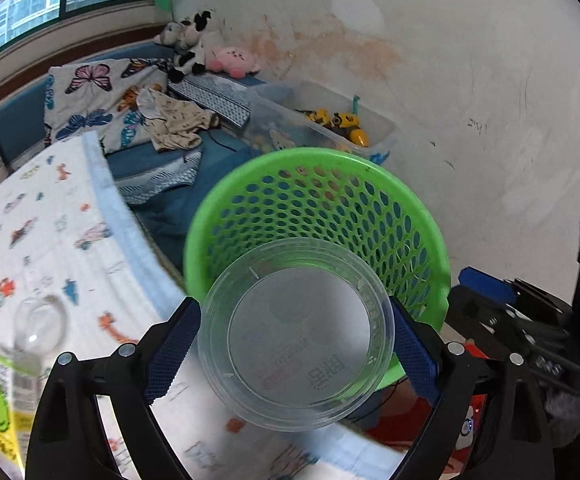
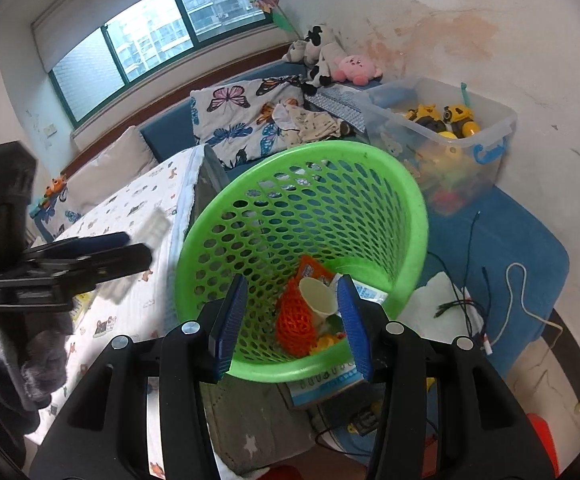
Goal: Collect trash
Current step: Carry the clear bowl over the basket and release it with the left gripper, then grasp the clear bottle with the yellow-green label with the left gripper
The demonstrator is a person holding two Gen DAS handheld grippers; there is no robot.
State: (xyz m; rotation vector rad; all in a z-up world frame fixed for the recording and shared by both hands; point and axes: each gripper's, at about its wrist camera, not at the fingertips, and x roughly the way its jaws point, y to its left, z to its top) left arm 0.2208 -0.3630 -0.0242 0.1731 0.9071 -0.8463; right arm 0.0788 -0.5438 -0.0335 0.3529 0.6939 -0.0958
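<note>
**Clear lid on its way to the bin, more litter left on the table**

The green basket (image 2: 301,240) already holds a share of the rubbish: an orange mesh net (image 2: 294,322), a paper cup (image 2: 318,294) and a printed wrapper (image 2: 314,271) lie in its bottom. The left gripper (image 1: 295,338) is clamped on a clear plastic lid (image 1: 295,334), one blue pad at each edge, and holds it just in front of the basket's near rim, not yet over the opening as far as that view shows. The right gripper (image 2: 291,320) carries nothing; its tongs stand apart, above the basket's near rim.

Still to collect, by my reading: a clear dome cup lid (image 1: 41,322) and a yellow-green packet (image 1: 0,404) on the patterned tablecloth (image 1: 42,216) (both blurred).

The basket is thin moulded plastic, round, pierced all over with oval holes. The lid is a shallow, stiff, see-through disc with a ridged rim, likely slippery. The net looks soft and stretchy.
</note>
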